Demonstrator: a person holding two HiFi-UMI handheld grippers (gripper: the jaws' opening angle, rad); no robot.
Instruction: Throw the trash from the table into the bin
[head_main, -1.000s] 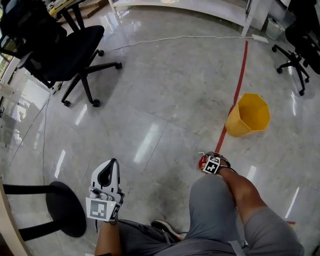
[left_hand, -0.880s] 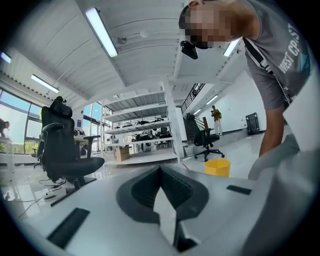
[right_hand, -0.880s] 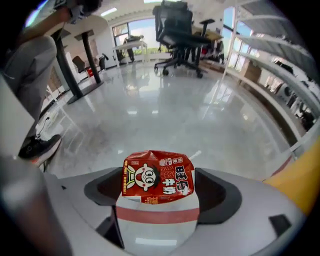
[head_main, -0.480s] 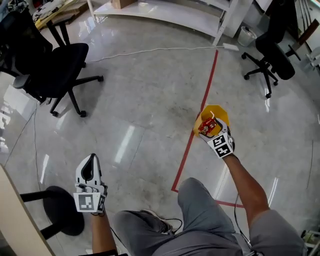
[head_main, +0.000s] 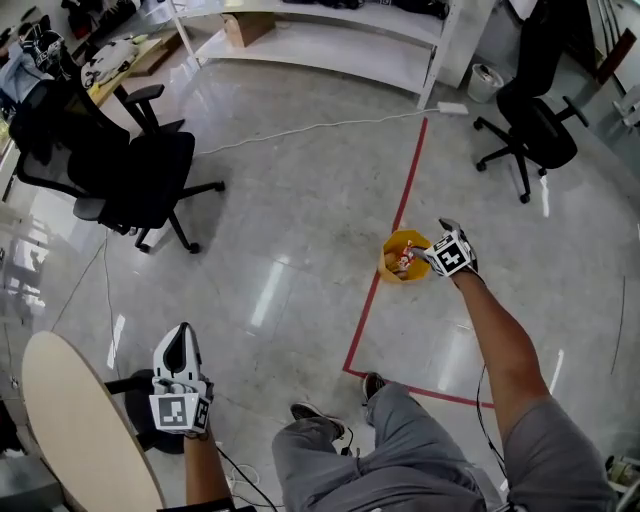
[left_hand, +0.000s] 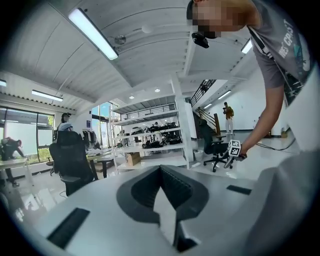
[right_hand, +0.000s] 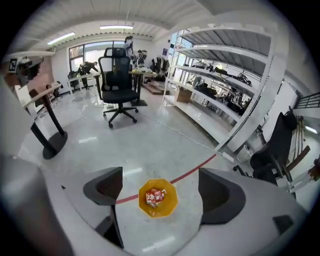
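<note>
The yellow bin (head_main: 405, 257) stands on the floor beside a red tape line. A red crumpled wrapper (head_main: 404, 263) lies inside it. My right gripper (head_main: 432, 246) hovers just right of and above the bin, open and holding nothing. In the right gripper view the bin (right_hand: 169, 205) and the wrapper (right_hand: 154, 197) show straight below, between the spread jaws of the right gripper (right_hand: 161, 190). My left gripper (head_main: 180, 340) hangs at the lower left near the round table (head_main: 75, 420), shut with nothing in it. The left gripper (left_hand: 161, 175) has its pads pressed together.
A black office chair (head_main: 120, 165) stands at the left, another (head_main: 530, 120) at the far right. White shelving (head_main: 330, 30) runs along the back, with a white cable (head_main: 300, 128) on the floor before it. The table's black base (head_main: 135, 410) sits by my left gripper.
The right gripper carried the red wrapper over the bin and let it go; it now lies in the bin. The bin looks farther away. The left gripper stayed shut.
</note>
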